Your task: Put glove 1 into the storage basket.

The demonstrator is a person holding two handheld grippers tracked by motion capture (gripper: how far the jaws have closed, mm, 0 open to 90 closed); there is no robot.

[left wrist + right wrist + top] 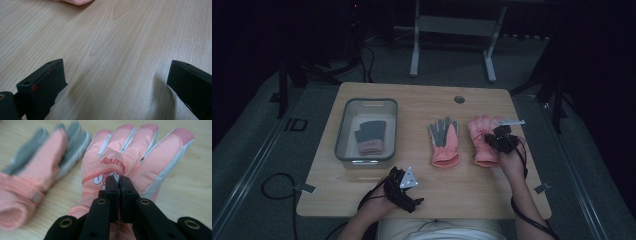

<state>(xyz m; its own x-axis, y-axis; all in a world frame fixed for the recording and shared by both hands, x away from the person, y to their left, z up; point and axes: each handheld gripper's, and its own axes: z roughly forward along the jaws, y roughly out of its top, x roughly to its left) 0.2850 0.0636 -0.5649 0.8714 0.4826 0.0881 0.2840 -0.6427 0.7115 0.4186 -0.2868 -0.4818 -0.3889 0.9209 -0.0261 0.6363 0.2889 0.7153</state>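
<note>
Nearest the high camera, the left hand-held gripper (404,186) rests at the front edge of the counter (462,192), well short of the grey bin (343,134), probably parked so it stays out of the way while the other hand works. That bin sits at the counter's left and holds a folded dark-and-pink pair of gloves (370,136), which suggests the loose gloves are meant to go in with it. Right of the bin, near the middle, a pink glove with a grey palm (444,142) lies flat, fingers pointing away. Farther right from the bin, the right hand-held gripper (490,137) sits on a second pink glove (482,147).

Seen from the left gripper view, the left hand-held gripper (115,82) has its jaws wide apart over bare wood, nothing between them, ready but idle.

Seen from the right gripper view, the right hand-held gripper (119,185) is clamped together on a pinch of the second pink glove (130,152), at the printed back below the fingers; gripping there likely lets the glove hang whole for the carry to the bin. The grey-palmed glove (37,170) lies just beside it.
</note>
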